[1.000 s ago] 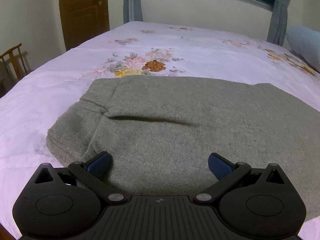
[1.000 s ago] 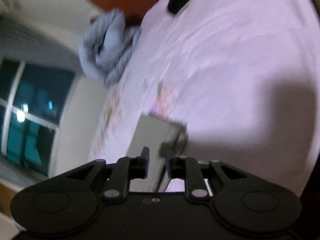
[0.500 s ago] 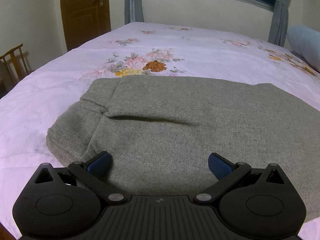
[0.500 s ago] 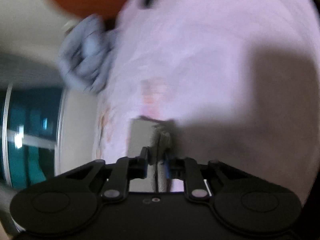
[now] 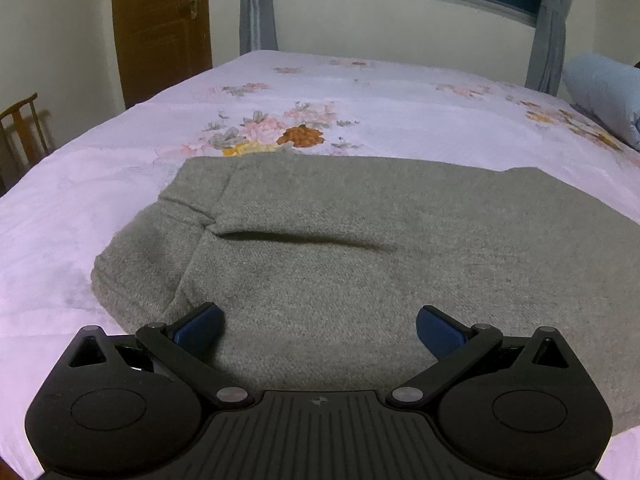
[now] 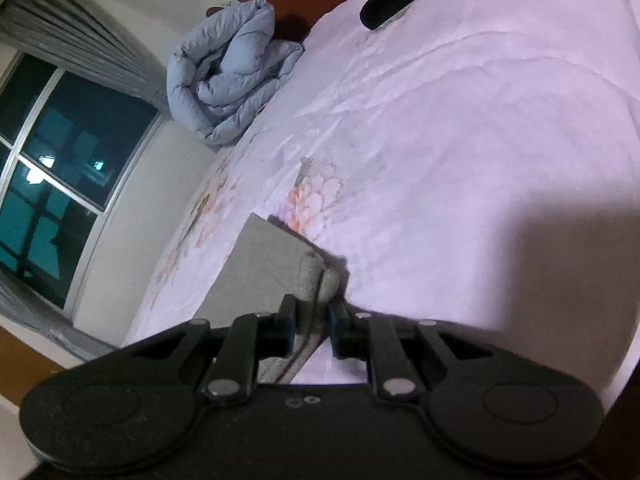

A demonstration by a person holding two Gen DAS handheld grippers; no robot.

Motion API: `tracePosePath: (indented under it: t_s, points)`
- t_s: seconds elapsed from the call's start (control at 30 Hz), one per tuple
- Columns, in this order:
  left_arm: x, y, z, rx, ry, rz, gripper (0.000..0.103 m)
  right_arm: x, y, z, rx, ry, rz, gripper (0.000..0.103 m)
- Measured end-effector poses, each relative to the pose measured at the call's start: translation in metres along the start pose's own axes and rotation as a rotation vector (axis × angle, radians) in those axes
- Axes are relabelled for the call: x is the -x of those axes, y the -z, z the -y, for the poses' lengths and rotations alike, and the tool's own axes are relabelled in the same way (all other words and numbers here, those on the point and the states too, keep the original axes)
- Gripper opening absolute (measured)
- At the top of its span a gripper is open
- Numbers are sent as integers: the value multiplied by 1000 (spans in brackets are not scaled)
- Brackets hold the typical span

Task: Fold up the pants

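Right claw pinches a folded edge of the grey pants — apparently two layers — on the near part of the bed. Left claw hangs wide over them, holding nothing. Carry that edge across level — corners matched — before letting go.

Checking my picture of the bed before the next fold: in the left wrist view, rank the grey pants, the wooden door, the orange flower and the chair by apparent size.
1. grey pants
2. wooden door
3. chair, partly cut off by the frame edge
4. orange flower

The pants lie nearest the camera, so their lead is exaggerated.
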State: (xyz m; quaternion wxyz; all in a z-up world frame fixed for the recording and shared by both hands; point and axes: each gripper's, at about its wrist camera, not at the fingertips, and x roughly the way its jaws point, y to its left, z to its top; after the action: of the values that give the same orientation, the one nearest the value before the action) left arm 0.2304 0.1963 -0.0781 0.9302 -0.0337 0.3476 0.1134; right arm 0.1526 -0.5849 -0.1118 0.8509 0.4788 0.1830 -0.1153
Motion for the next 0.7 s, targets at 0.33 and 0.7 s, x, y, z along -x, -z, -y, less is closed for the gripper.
tracePosePath:
  t_s: [0.33,0.7]
  points:
    - [29,-4,-14,41,6,89,103,40,-1,-59,200,-26,55,16]
    - [73,-3,-79,231,11,180,103,-132,161,-327,720,-467,-522,25]
